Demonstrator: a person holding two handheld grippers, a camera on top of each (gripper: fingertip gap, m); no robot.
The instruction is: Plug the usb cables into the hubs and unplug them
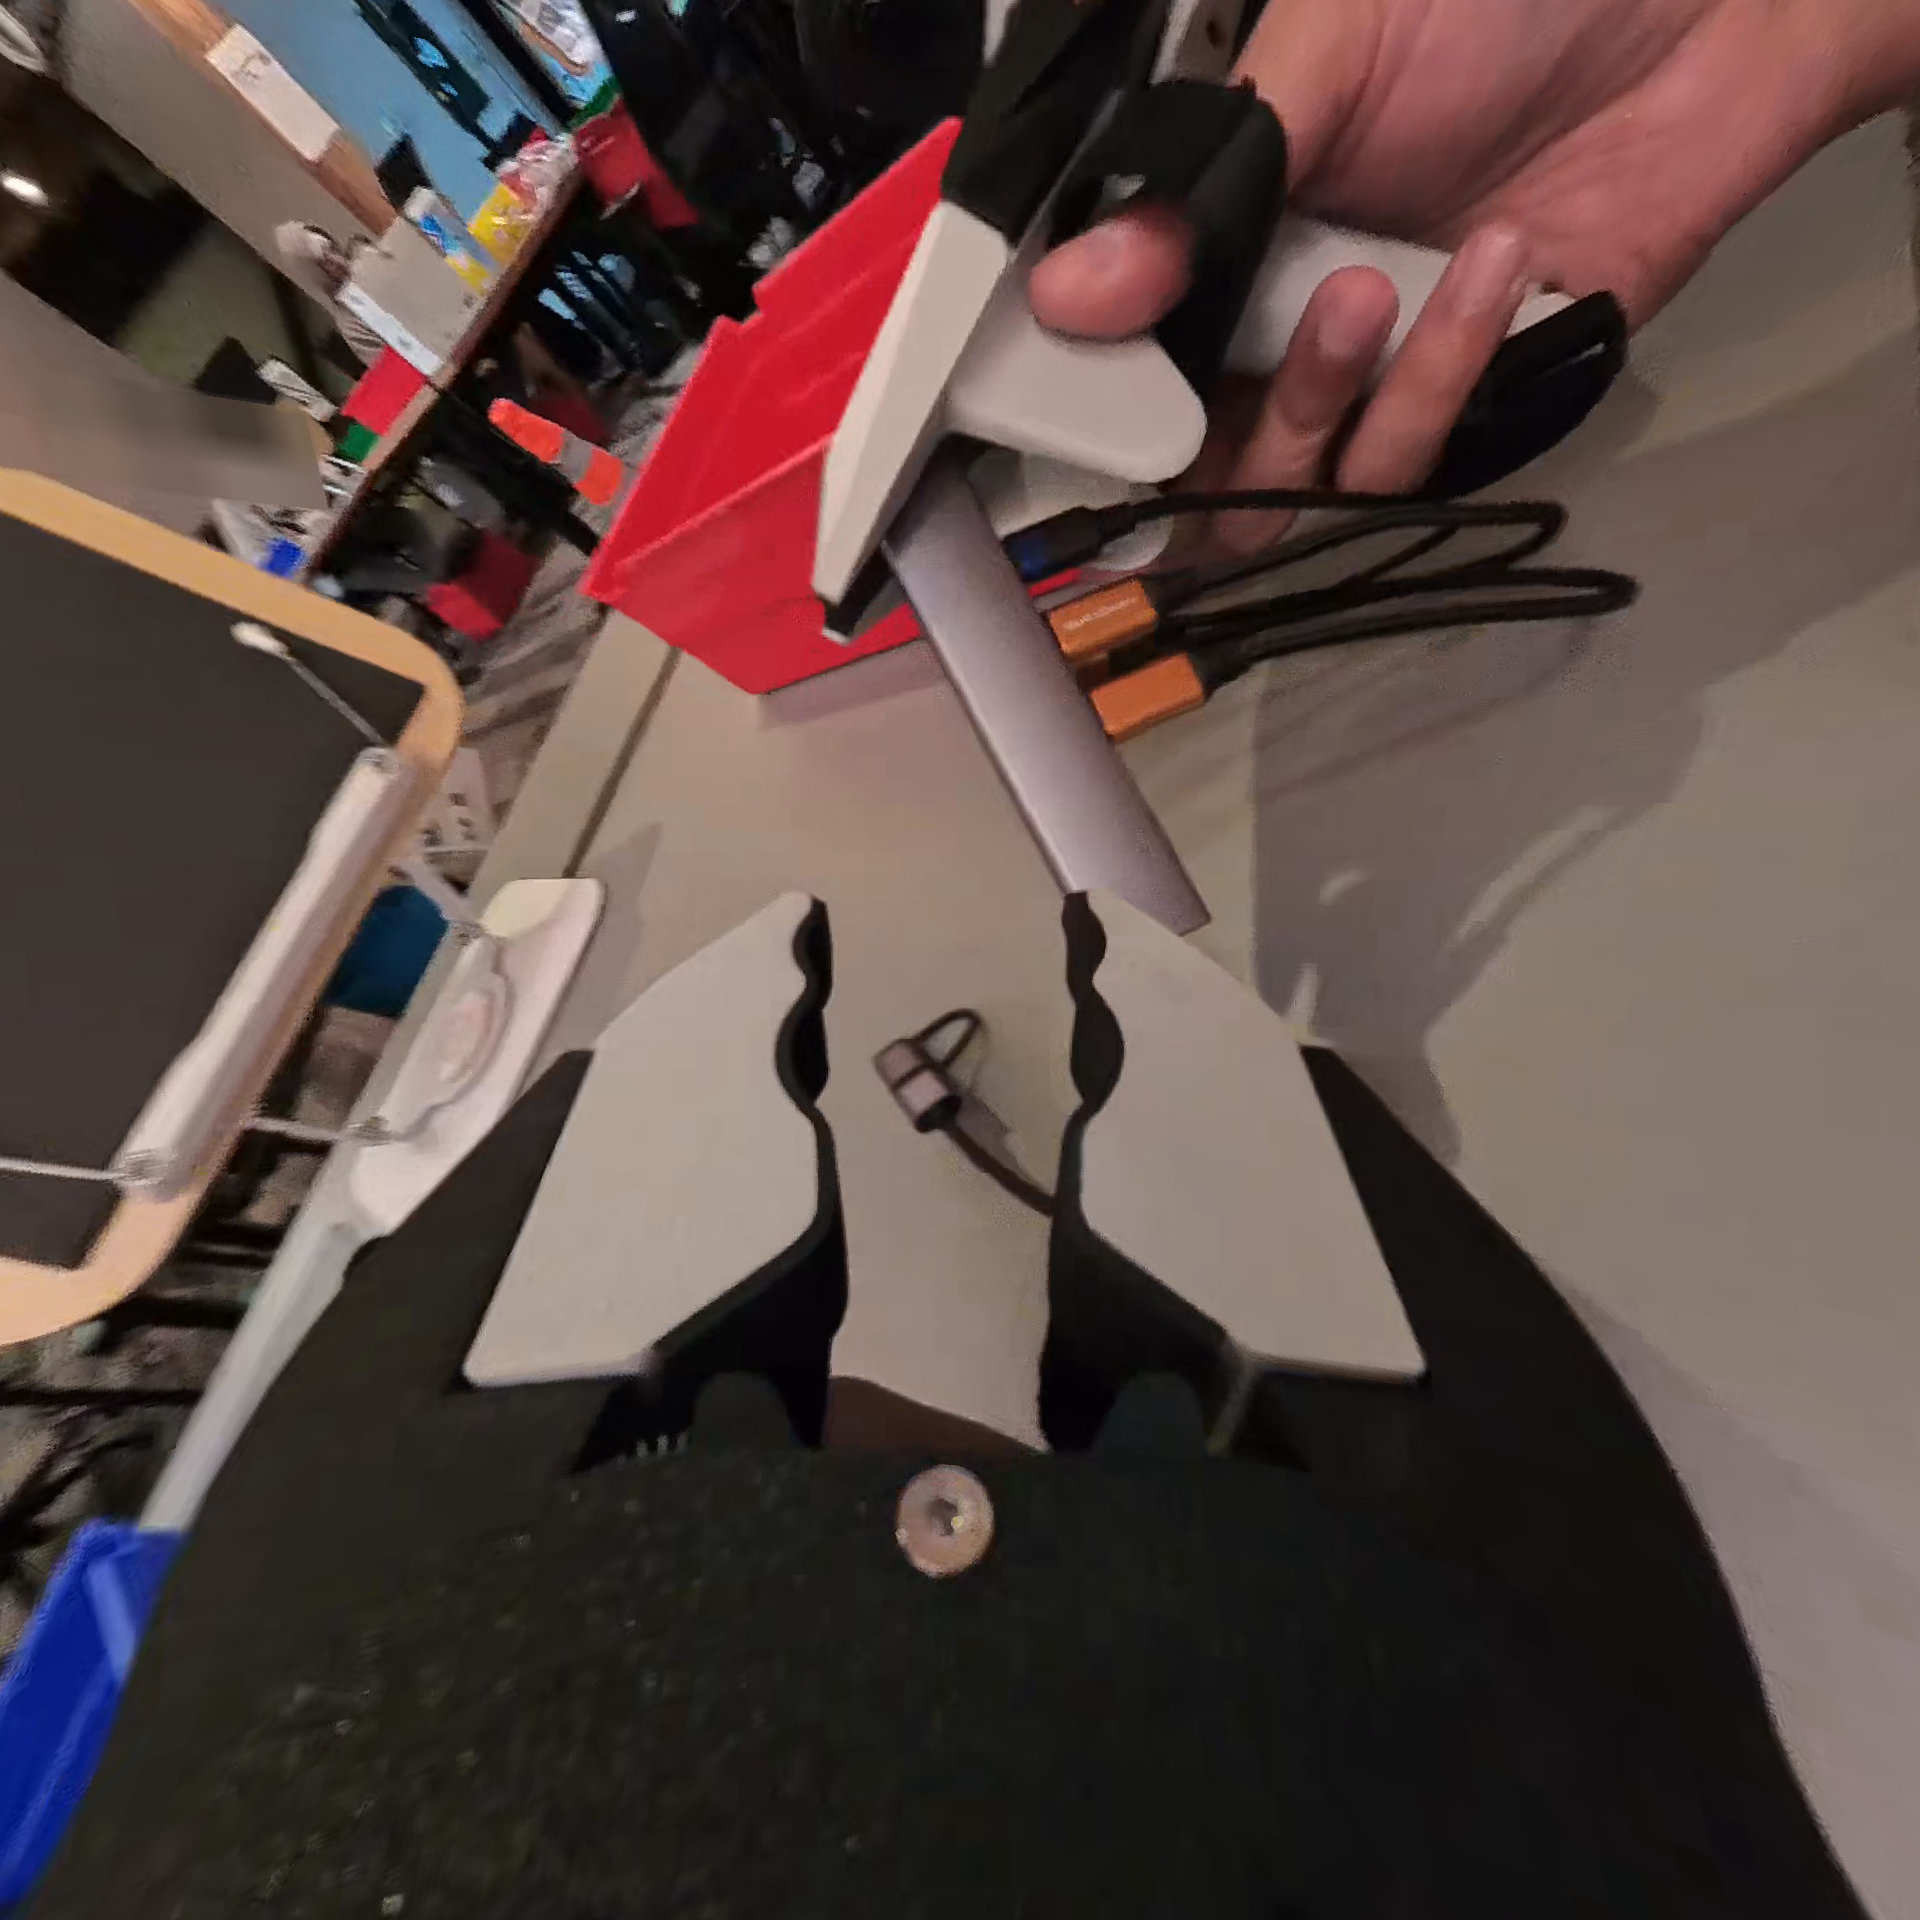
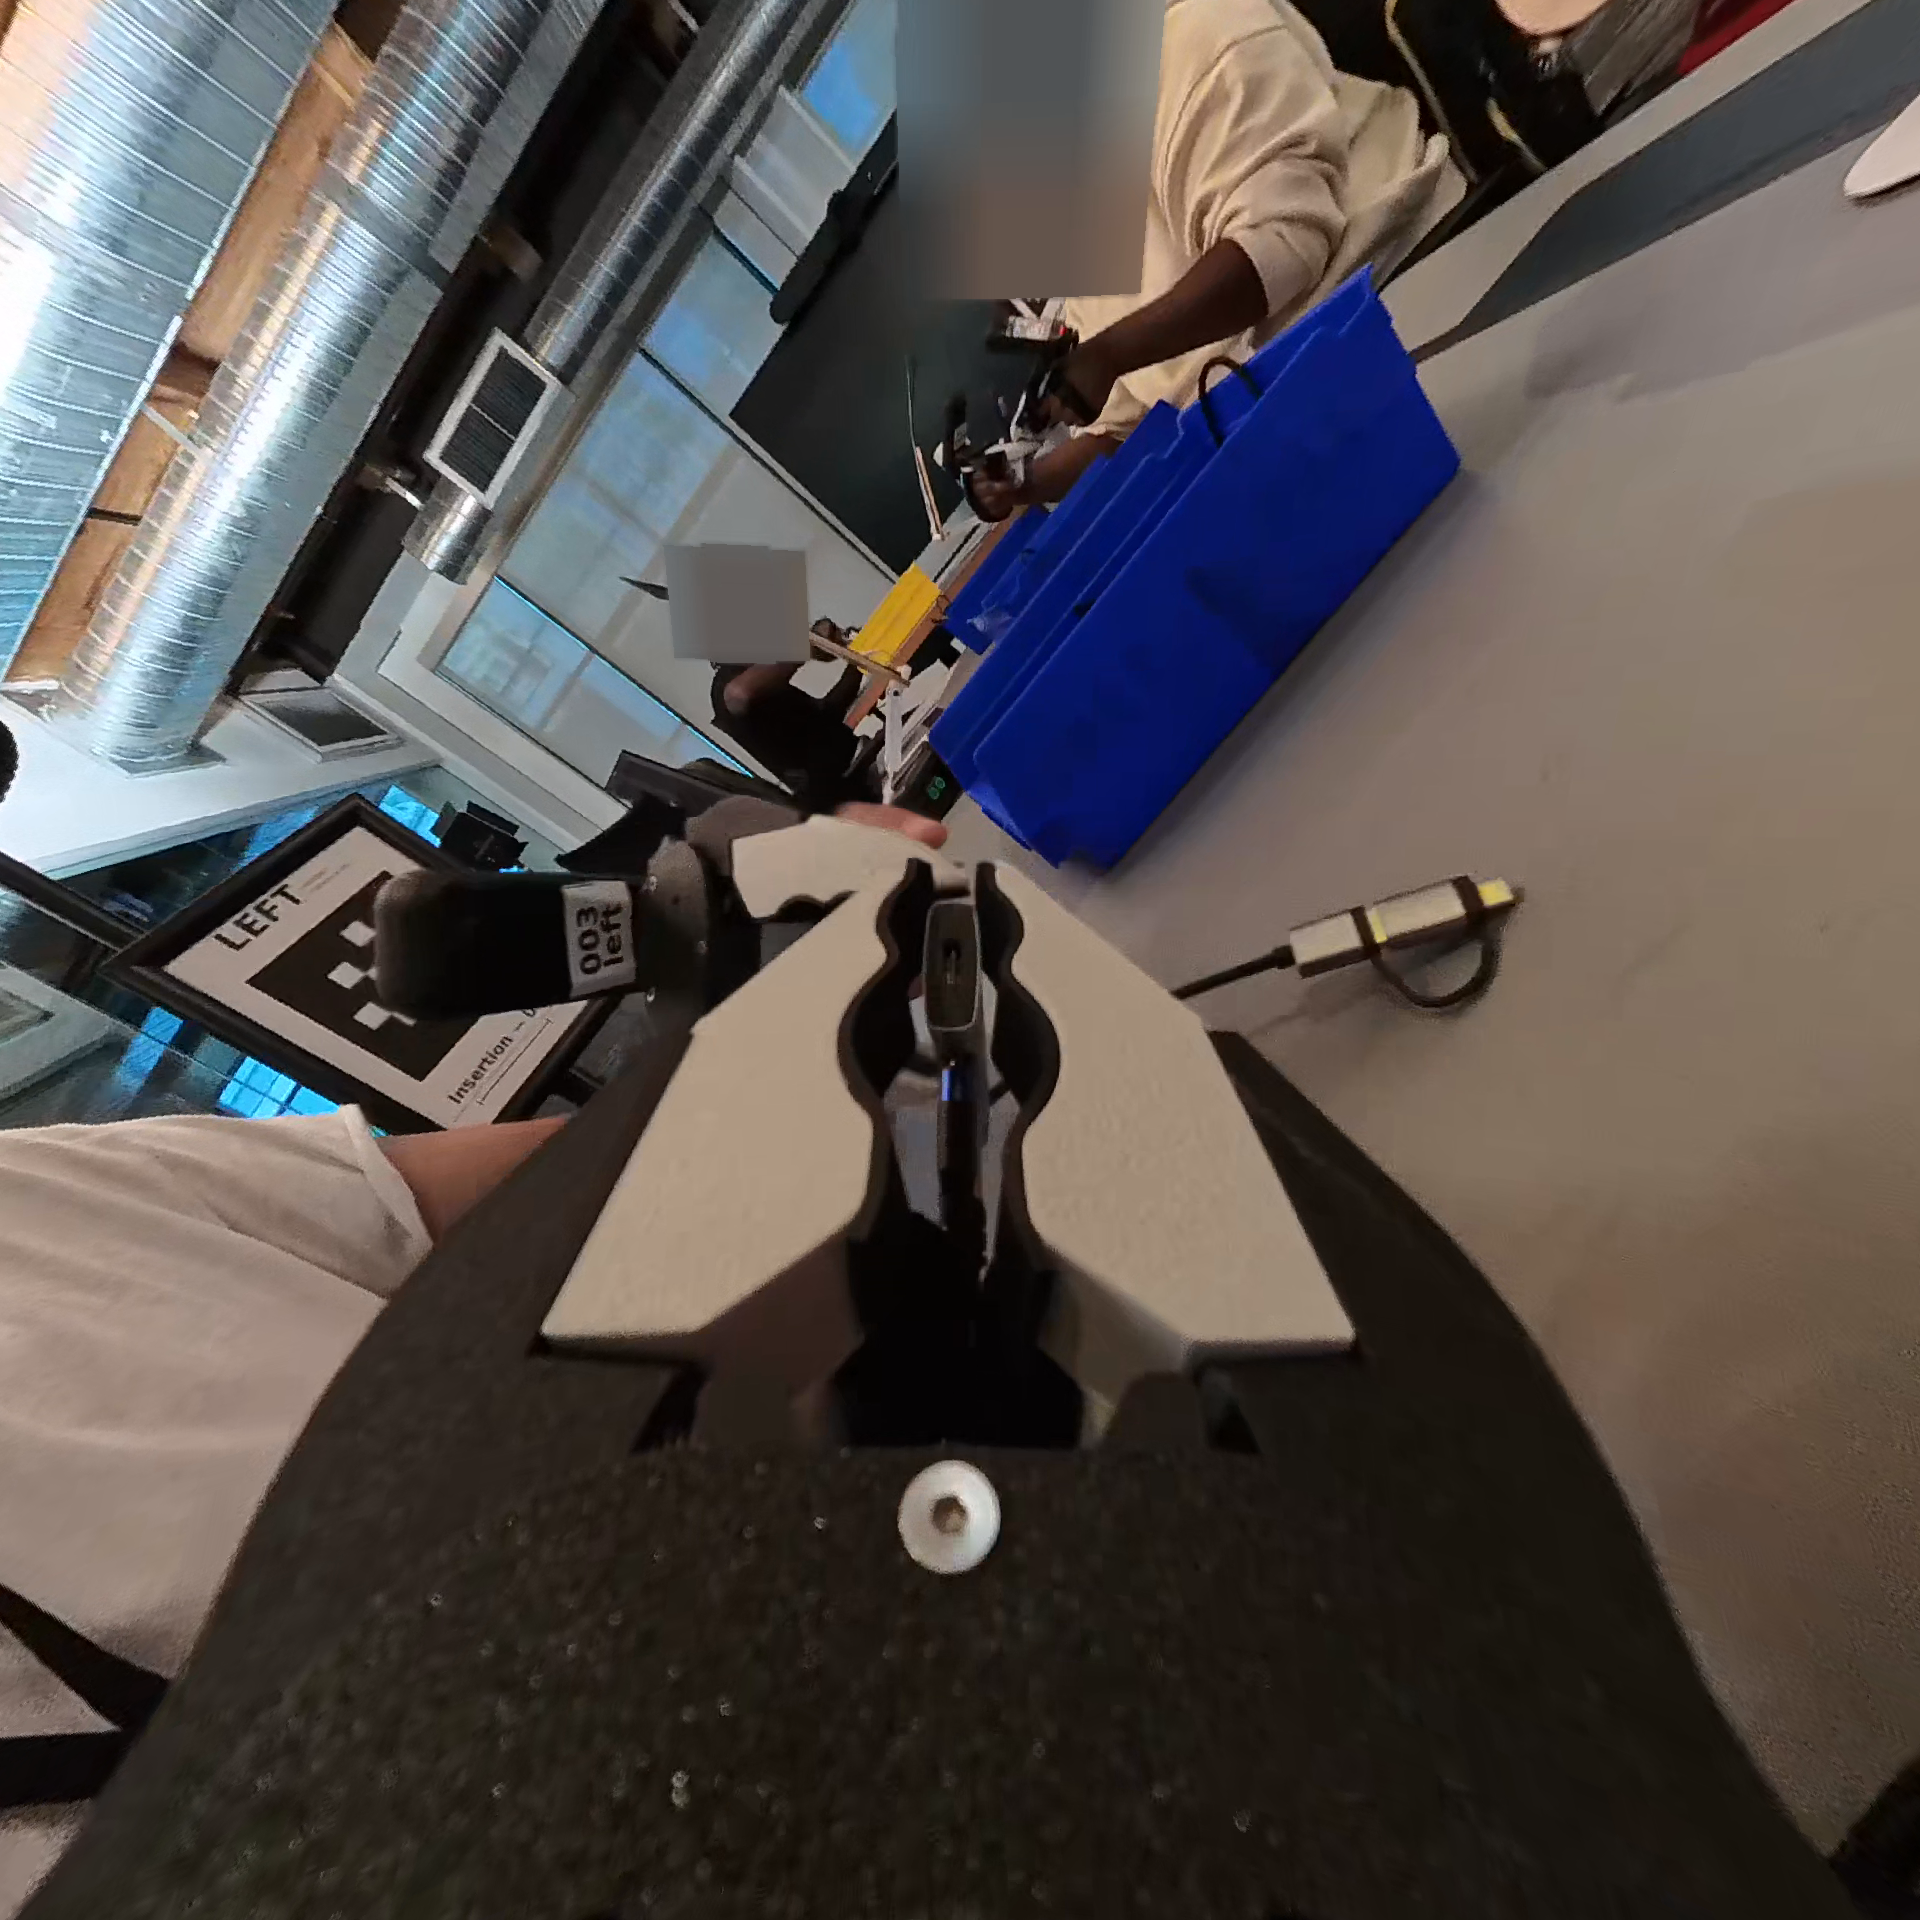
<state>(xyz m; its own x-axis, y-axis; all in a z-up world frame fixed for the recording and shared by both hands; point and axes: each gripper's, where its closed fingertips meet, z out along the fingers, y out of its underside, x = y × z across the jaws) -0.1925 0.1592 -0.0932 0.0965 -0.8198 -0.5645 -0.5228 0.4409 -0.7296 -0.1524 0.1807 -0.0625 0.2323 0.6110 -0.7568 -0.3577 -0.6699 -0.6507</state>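
My right gripper (image 2: 951, 894) is shut on a grey USB hub (image 2: 951, 966), seen end-on between its fingers. In the left wrist view this gripper (image 1: 935, 582), held by a hand, carries the hub (image 1: 1039, 727) above the table. One blue plug (image 1: 1049, 545) and two orange plugs (image 1: 1127, 655) with black cables sit in the hub's side. My left gripper (image 1: 945, 925) is open and empty, its right fingertip beside the hub's free end. A loose grey USB plug (image 1: 920, 1081) with a looped adapter lies on the table below its fingers; it also shows in the right wrist view (image 2: 1392, 925).
A red bin (image 1: 748, 488) stands behind the hub. Blue bins (image 2: 1195, 623) stand at the table's far side, with a person in a cream top behind them. A wood-edged black board (image 1: 156, 831) is at the left. The grey table (image 1: 1610, 1143) extends to the right. My right fingertips sit around 6 centimetres from my left ones.
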